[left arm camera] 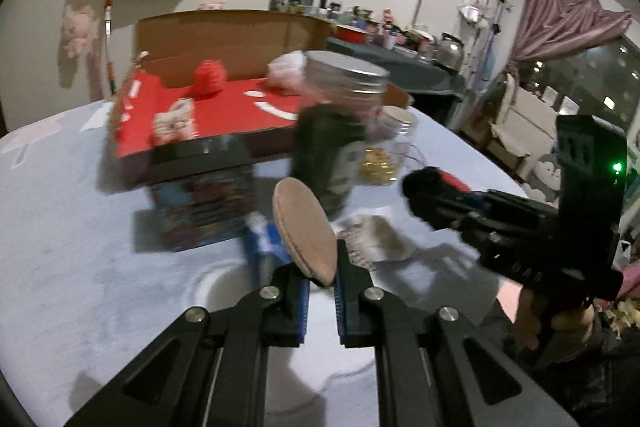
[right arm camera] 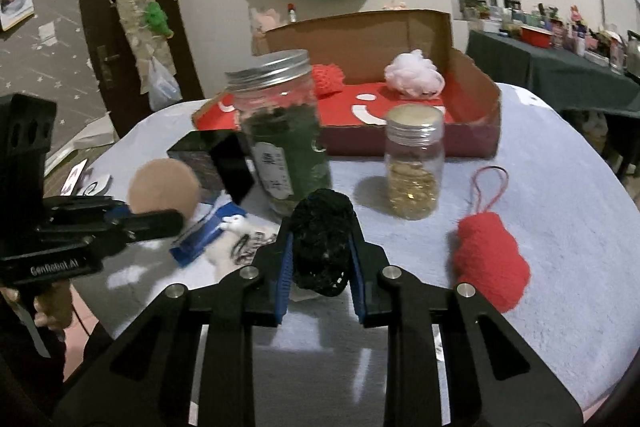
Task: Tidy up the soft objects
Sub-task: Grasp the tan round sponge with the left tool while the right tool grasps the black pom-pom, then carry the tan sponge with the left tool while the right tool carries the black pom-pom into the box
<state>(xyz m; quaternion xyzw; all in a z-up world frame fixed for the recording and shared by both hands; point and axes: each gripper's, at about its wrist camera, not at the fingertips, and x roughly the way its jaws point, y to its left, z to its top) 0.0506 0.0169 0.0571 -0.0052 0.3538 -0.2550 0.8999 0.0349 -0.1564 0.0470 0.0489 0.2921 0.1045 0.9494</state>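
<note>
In the left wrist view my left gripper (left arm camera: pixel 320 259) is shut on the lower edge of a round tan pad (left arm camera: pixel 300 223), held upright above the table. In the right wrist view my right gripper (right arm camera: pixel 320 227) is shut on a black knitted piece (right arm camera: pixel 322 251). To its right a red knitted pouch (right arm camera: pixel 490 255) with a loop lies on the cloth. Behind stands an open cardboard box (right arm camera: pixel 472 83) with a red floor, holding a red knitted ball (right arm camera: pixel 328 77) and a pink-white mesh puff (right arm camera: pixel 414 69). A white plush toy (right arm camera: pixel 236 231) lies by a blue packet (right arm camera: pixel 200 235).
A tall jar with dark green contents (right arm camera: pixel 280 131) and a small jar of golden bits (right arm camera: pixel 414 163) stand between the grippers and the box. A black box (right arm camera: pixel 216 163) sits left of the tall jar. The table wears a pale blue cloth (right arm camera: pixel 560 187).
</note>
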